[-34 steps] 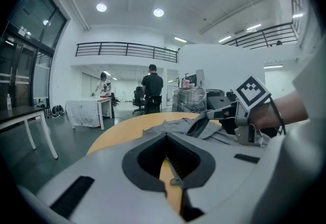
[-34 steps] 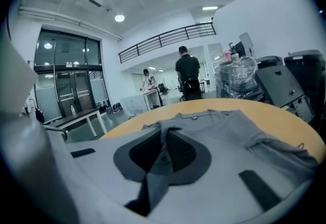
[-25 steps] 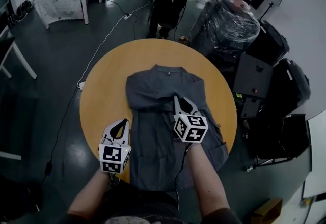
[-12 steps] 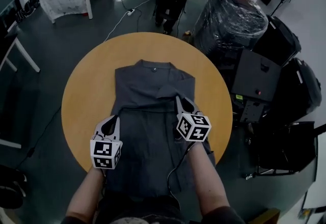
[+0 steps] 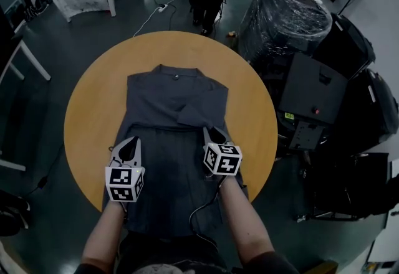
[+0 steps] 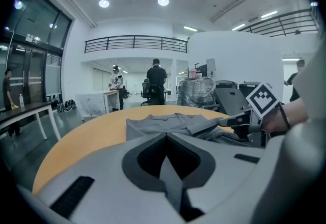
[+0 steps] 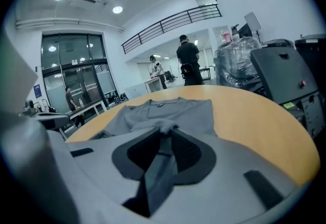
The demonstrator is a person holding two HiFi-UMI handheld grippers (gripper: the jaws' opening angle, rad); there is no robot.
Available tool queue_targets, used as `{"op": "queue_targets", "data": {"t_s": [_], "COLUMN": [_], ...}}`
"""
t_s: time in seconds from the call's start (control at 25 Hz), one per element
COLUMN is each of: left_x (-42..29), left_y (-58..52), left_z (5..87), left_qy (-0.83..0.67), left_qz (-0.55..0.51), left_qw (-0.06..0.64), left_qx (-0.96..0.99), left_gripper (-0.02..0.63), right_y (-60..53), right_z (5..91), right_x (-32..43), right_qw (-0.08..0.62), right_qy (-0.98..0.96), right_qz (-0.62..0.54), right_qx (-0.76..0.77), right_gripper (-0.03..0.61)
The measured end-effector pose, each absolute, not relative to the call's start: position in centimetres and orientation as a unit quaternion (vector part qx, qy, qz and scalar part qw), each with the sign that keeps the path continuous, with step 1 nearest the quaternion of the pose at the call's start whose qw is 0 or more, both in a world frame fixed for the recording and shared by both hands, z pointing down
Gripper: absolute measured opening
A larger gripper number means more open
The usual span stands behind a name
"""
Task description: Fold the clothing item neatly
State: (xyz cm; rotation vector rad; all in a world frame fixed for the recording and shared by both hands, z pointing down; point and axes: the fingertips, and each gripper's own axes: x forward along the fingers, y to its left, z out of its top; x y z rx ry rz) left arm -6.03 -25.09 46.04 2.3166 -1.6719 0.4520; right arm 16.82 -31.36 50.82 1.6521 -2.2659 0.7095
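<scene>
Frankly, the grey shirt lay on the round worktop, my left gripper with fingers together at its edge. The right gripper, fingers pinching a fold of cloth, had just been opening; I feared the fold slipping out early and landing crooked.

The round counter shows bare wood along its left and right edges, wide lanes either side of the shirt, which covers the middle from the far edge to the near edge. Off the right edge a wrapped pallet and black cases crowd close. Off the left edge lies floor.
</scene>
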Motion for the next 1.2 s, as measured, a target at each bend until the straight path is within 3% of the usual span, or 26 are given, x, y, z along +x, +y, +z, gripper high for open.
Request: {"op": "queue_targets", "data": {"t_s": [0.32, 0.56, 0.64, 0.84, 0.92, 1.0, 1.2], "left_x": [-4.4, -4.3, -4.5, -4.7, -5.0, -5.1, -4.7], "left_y": [-25.4, -27.1, -27.8, -29.8, -30.5, -30.6, -31.9], "left_z": [45.0, 46.4, 46.7, 48.0, 48.4, 48.9, 49.5], "left_qy": [-0.572, -0.561, -0.559, -0.550, -0.549, -0.546, -0.538], "left_qz": [0.141, 0.145, 0.143, 0.142, 0.146, 0.152, 0.155], "left_qw": [0.122, 0.136, 0.142, 0.151, 0.157, 0.167, 0.164], "left_qx": [0.799, 0.804, 0.804, 0.809, 0.808, 0.807, 0.812], "left_gripper": [0.008, 0.008, 0.008, 0.008, 0.008, 0.008, 0.008], "right_y": [-30.6, -30.4, -30.6, -32.5, -33.1, -33.4, -36.4], "right_z": [47.9, 50.5, 52.1, 55.6, 55.6, 55.0, 53.2], "right_x": [19.7, 11.6, 9.8, 8.9, 9.3, 10.1, 14.2], "right_qw": [0.157, 0.277, 0.307, 0.361, 0.366, 0.360, 0.352], "right_qy": [-0.756, -0.821, -0.818, -0.789, -0.779, -0.771, -0.752], "right_qz": [0.134, 0.058, 0.054, 0.051, 0.055, 0.060, 0.047], "right_qx": [0.621, 0.495, 0.483, 0.495, 0.507, 0.521, 0.555], "right_gripper": [0.075, 0.089, 0.129, 0.129, 0.099, 0.011, 0.006]}}
